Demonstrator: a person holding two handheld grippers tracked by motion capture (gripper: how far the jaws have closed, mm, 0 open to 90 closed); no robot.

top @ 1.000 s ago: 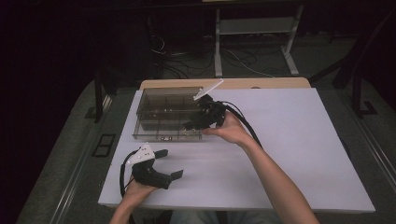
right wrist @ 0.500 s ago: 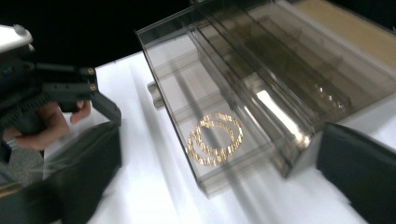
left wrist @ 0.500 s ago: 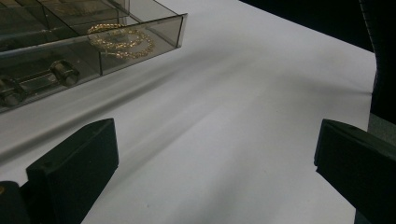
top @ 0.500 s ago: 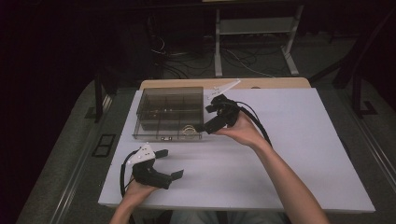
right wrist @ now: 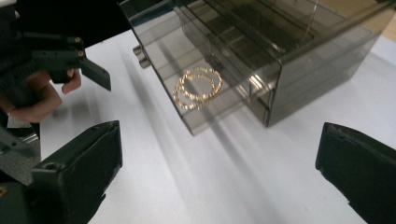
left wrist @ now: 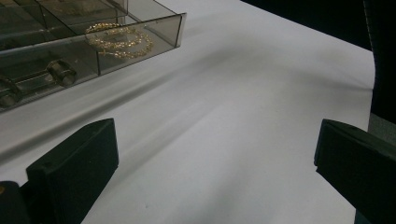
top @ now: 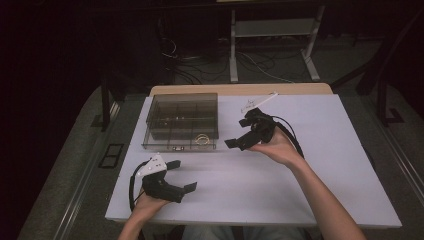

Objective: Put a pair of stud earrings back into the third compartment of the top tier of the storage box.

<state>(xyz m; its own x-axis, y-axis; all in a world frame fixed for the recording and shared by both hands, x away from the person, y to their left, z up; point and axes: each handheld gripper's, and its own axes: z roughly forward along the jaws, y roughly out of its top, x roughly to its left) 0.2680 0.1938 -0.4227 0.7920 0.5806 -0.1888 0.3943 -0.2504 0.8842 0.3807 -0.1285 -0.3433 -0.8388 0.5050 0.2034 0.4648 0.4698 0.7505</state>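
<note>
The white table (top: pixel 300 190) carries a smoky clear organizer box (top: pixel 182 120) (far left).

This looks like a lab or recording room, not a home. A white bench (top: pixel 310 170) stands lit in the middle of a dark space, and everything beyond its edges falls into black. Behind it, loose cables (top: pixel 200 65) lie tangled on the grey floor (top: pixel 70 170), next to the white metal legs of a stand (top: pixel 272 45). Dark frame posts (top: pixel 106 100) rise at both sides. On the bench sits a clear plastic box (top: pixel 182 120), bare surface all around it.
</note>
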